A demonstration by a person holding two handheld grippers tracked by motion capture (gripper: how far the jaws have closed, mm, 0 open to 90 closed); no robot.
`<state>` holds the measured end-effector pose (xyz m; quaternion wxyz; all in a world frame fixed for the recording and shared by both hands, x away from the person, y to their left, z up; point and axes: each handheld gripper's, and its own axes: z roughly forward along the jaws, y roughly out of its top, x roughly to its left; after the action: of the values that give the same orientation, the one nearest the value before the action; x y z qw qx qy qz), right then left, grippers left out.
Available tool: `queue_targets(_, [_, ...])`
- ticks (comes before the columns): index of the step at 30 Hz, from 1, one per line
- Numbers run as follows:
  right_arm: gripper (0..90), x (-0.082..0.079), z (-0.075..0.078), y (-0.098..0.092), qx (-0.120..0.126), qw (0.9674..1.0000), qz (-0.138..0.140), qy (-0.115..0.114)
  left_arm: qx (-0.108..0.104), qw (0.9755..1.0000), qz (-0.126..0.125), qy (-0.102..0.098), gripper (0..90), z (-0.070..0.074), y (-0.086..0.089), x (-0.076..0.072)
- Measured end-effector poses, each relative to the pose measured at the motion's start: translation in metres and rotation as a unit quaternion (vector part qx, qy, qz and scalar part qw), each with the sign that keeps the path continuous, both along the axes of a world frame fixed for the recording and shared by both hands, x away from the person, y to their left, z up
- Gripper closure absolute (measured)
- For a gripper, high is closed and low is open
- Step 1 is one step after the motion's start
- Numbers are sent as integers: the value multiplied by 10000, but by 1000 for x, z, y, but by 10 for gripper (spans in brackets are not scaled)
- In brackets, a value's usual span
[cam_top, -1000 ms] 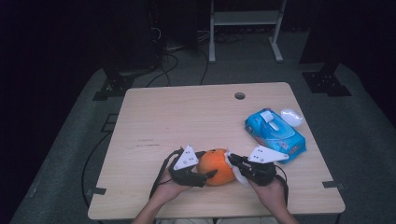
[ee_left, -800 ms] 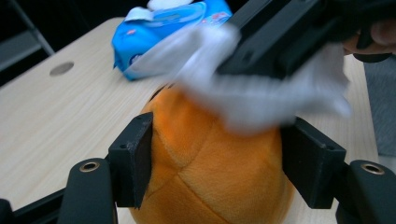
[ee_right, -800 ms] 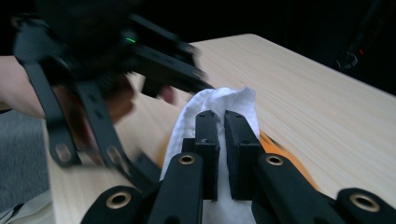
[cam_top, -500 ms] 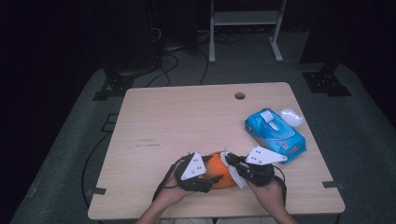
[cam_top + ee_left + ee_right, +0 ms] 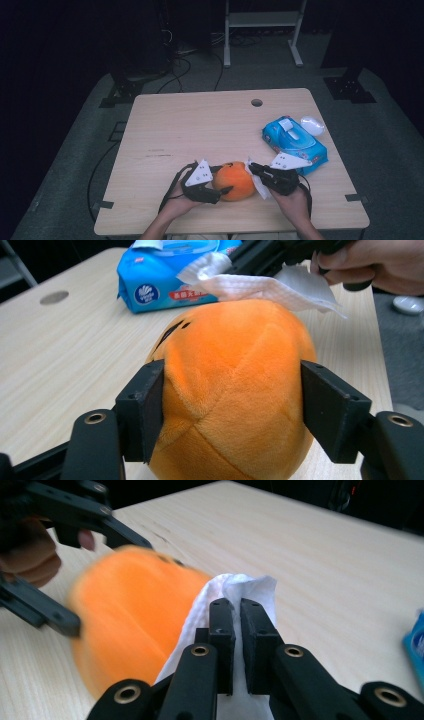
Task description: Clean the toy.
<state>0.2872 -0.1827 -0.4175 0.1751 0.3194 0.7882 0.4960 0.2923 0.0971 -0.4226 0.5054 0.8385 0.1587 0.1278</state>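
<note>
The table [image 5: 200,130] offers open passage across its far half and whole left side; a small round hole [image 5: 256,102] near the far edge sits flush. On the right, a blue wipes pack [image 5: 295,142] blocks the lane, with a pale lid [image 5: 312,125] just beyond it. At the near edge the orange plush ball [image 5: 235,180] fills the middle, hemmed between the left gripper [image 5: 225,189] and right gripper [image 5: 252,167], whose white wipe [image 5: 270,287] drapes against the ball's right side.

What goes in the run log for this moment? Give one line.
left gripper: shut on orange plush ball | right gripper: shut on white wipe, against ball | wipes pack: beside right hand
</note>
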Motion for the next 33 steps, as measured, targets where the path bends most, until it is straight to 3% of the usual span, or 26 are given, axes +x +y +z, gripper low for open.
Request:
queue_targets(3, [837,0,0,5,-9,10000,13,17,-191,9986,205,453,230,0,8,9])
queue_targets(5, [837,-1,0,7,-45,10000,25,10,-422,9957,260,777,196,0,13,12])
queue_targets(10, [837,-4,0,10,-56,10000,24,20,-450,9925,364,1080,174,0,14,14])
queue_targets(13, [838,-9,0,16,-157,9999,57,-33,-674,9871,374,1402,164,0,18,17])
queue_targets(17, [837,-17,3,28,-152,9995,262,-104,-609,9865,371,1473,165,0,17,17])
queue_targets(20, [836,-25,4,40,-225,9981,518,-228,-269,9911,281,1269,226,-1,15,15])
queue_targets(22, [837,-24,4,39,-277,9978,558,-236,-236,9923,271,1185,267,0,15,13])
queue_targets(24, [837,-20,6,32,-224,9985,461,-218,-168,9934,240,1111,293,1,15,12])
queue_targets(28, [837,-11,1,20,-257,9994,224,-95,-207,9927,196,1170,281,0,15,13])
queue_targets(30, [837,-11,-2,22,-301,9992,258,-54,-161,9901,286,1361,215,0,16,15])
queue_targets(32, [837,-12,-3,25,-336,9989,313,-72,-48,9843,518,1687,95,-2,16,19])
queue_targets(33, [837,-12,-3,25,-311,9989,339,-53,-68,9815,497,1850,71,-4,17,22])
